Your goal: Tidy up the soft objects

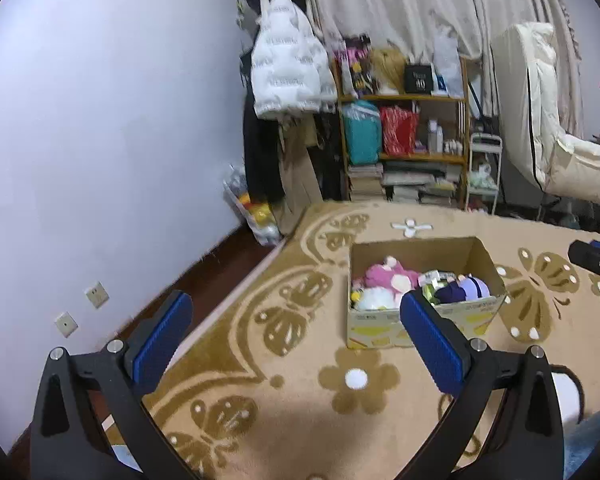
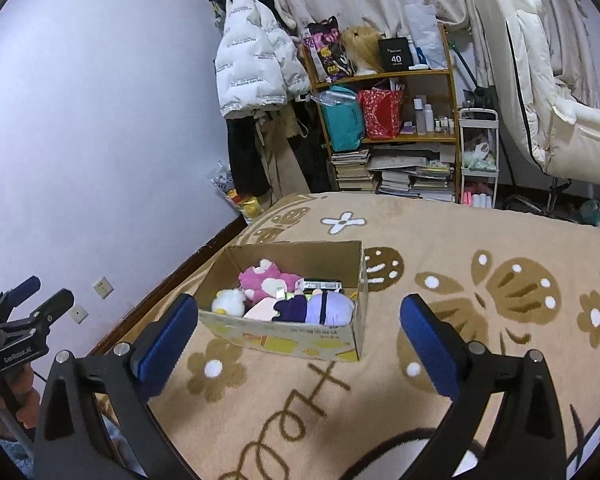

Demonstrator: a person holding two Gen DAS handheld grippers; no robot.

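Cardboard box (image 2: 288, 336) sits on the patterned blanket (image 2: 460, 240), top open — inside, a pink plush (image 2: 266, 280), a white plush (image 2: 230, 301) and a purple plush (image 2: 328, 309) packed together. Left gripper (image 1: 296, 328) spread wide, nothing between its fingers. Right gripper (image 2: 296, 328) likewise released — hovering just short of the box.

I'm working in someone's bedroom at home. At twelve o'clock a wooden shelf (image 2: 384, 120) holds bags, bottles and stacked books (image 2: 414, 180), with drawn curtains (image 1: 400, 4) behind it. A white puffer jacket (image 2: 252, 68) hangs at eleven o'clock. A butterfly-patterned blanket (image 2: 480, 320) spreads below me, carrying a cardboard box (image 2: 296, 338) of plush toys (image 2: 268, 282). A cream reclining chair (image 2: 548, 92) sits at two o'clock.
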